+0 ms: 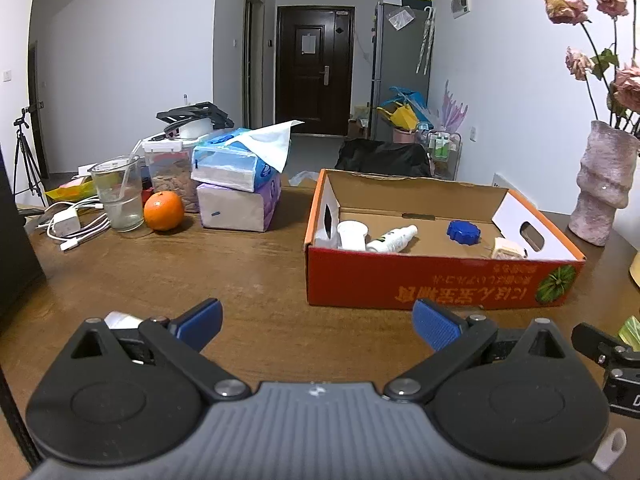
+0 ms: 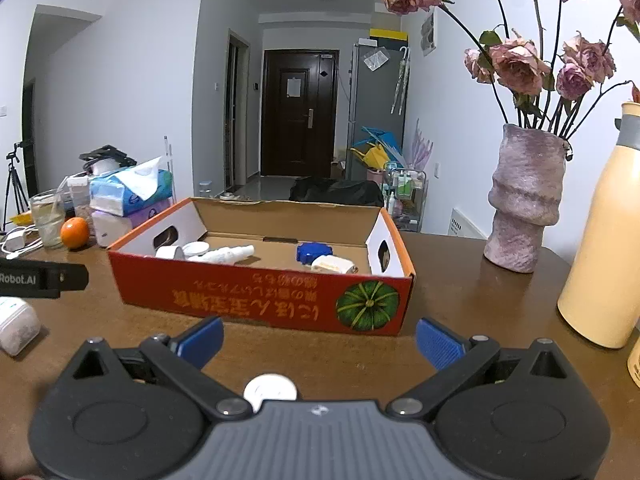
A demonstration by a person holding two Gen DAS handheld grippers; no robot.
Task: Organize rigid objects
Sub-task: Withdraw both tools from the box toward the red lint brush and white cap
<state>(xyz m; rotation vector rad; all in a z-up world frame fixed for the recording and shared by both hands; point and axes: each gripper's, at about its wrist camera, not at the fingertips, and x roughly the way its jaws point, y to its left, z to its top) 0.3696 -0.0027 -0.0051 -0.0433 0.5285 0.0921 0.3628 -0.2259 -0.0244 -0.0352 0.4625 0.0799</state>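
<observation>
Seemingly well along: from the left wrist view, the left gripper (image 1: 318, 322) hovers over the wooden table (image 1: 240, 276), fingers spread and empty. Ahead, the red cardboard box (image 1: 436, 280) already holds a white cup (image 1: 352, 234), white bottle (image 1: 394, 238) and blue cap (image 1: 463, 233).

From the right wrist view, the right gripper (image 2: 320, 340) is likewise spread, empty. A white round lid (image 2: 270, 390) lies just beneath it, and a small white container (image 2: 16, 326) sits left; both probably remain.

The brown wooden table (image 1: 260, 272) carries a red cardboard box (image 1: 436, 280), orange (image 1: 164, 211), glass (image 1: 118, 194), and vase (image 2: 524, 200).
</observation>
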